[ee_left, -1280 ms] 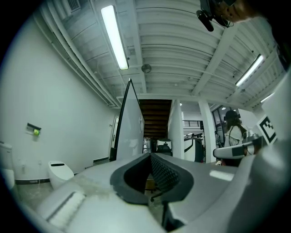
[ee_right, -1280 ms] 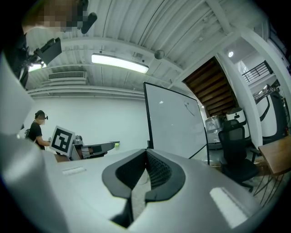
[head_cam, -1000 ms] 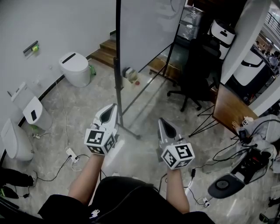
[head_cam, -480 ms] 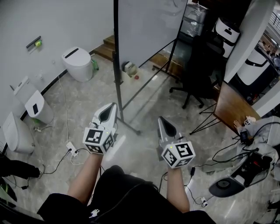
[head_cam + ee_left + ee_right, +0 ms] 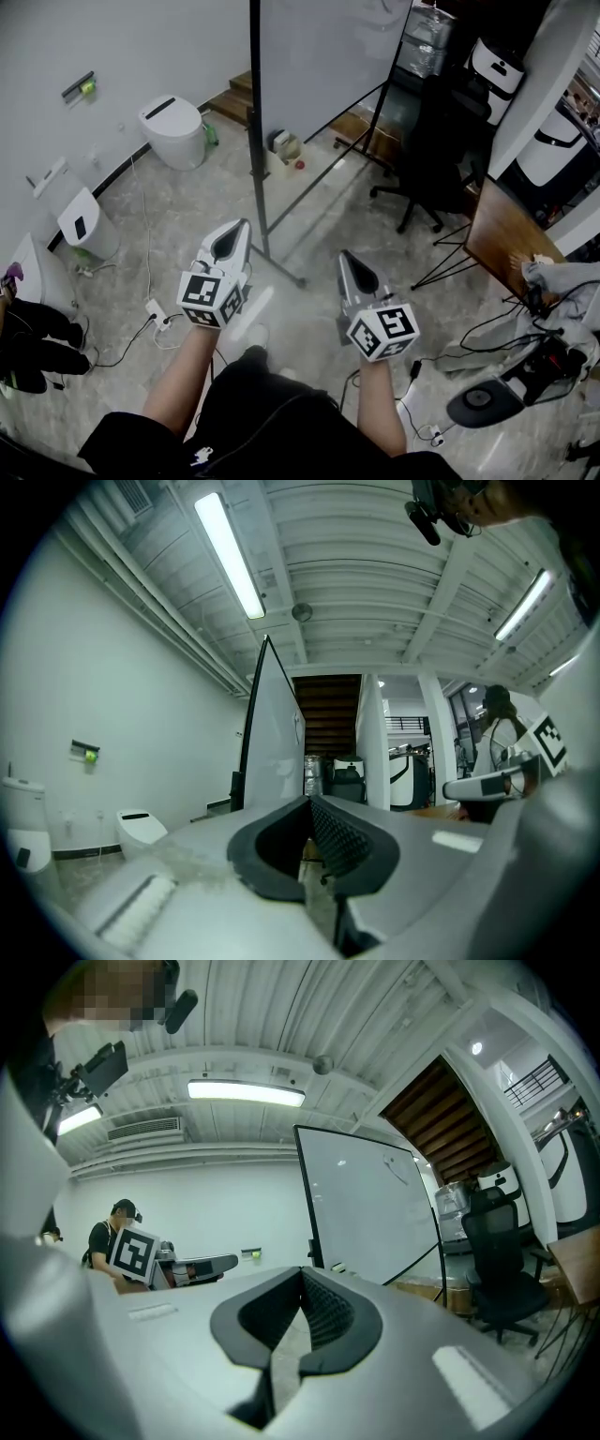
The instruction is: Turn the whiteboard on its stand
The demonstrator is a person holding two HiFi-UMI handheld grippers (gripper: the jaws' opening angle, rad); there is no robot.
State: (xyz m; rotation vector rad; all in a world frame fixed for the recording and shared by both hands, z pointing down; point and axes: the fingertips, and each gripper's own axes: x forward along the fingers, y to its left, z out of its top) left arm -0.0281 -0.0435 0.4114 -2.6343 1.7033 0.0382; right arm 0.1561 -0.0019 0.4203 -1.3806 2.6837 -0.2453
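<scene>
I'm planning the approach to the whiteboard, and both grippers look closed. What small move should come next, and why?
Probably bring the left gripper forward toward the near black edge post of the whiteboard while opening its jaws. Both it and the right gripper are shut on nothing and hang short of the board, so nothing can be grasped yet.

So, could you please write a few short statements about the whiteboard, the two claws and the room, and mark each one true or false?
1. The left claw grips the frame of the whiteboard. False: it is shut on nothing and stops short of the board.
2. The right claw is shut and empty. True.
3. The whiteboard lies flat on the floor. False: it stands upright on its stand.
4. A black office chair stands to the right of the whiteboard. True.
</scene>
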